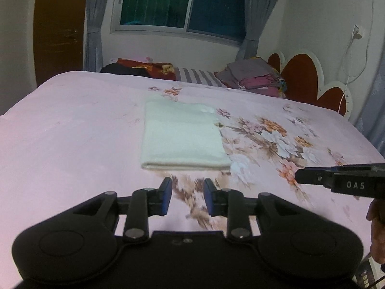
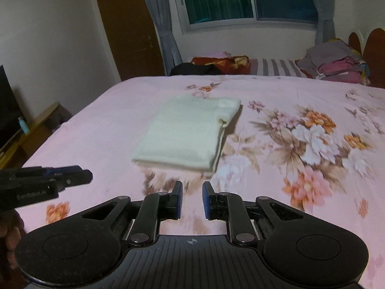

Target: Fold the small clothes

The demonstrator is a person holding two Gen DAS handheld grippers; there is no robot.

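A: Where does the garment sit?

B: The folded cream garment (image 1: 181, 136) lies flat on the pink floral bedsheet (image 1: 72, 130), around the middle of the bed, with its thick folded edge toward the near edge of the bed. In the right wrist view the same garment (image 2: 185, 134) shows a small ribbed cuff or hem at its far right corner.

A: And the tools?

B: The left tool (image 1: 187, 198) hangs above the sheet just short of the garment's near edge, its blue-padded fingers (image 1: 166, 198) apart with nothing between them. The right tool (image 2: 191, 200) does the same on its side, fingers parted and empty, also near the folded edge without touching it. Each tool shows up at the edge of the other's view: the right one (image 1: 341, 180) off to the right, the left one (image 2: 45, 183) off to the left, both clear of the cloth.

A: Anything else on the bed?

B: A stack of folded clothes (image 1: 255, 78) rests at the far right corner by the red headboard (image 1: 303, 74), and a striped pillow (image 1: 197, 77) lies along the far edge beside a dark red bundle (image 1: 144, 67). A window (image 1: 182, 0) with grey curtains is behind.
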